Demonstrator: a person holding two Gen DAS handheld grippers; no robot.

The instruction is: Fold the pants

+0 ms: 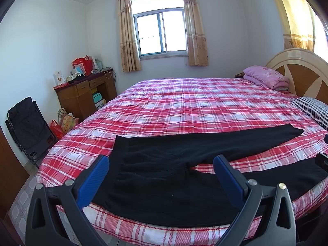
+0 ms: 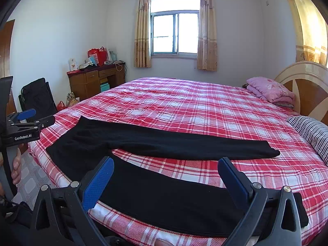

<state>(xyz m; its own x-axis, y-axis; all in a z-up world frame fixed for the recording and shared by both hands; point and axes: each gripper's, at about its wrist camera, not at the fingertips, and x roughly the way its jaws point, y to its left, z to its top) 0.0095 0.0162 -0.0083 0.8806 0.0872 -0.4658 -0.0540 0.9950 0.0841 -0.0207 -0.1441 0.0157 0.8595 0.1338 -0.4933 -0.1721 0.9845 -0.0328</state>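
Black pants lie flat and spread on the red plaid bed, waist to the left, the two legs splayed apart to the right. My left gripper is open and empty, hovering above the waist and crotch near the bed's front edge. My right gripper is open and empty, above the near leg of the pants. The far leg stretches right across the bed. The left gripper also shows at the left edge of the right wrist view, held by a hand.
A folded pink quilt and a striped pillow lie by the headboard at right. A wooden desk with bags, a black folded chair and floor bags stand left of the bed.
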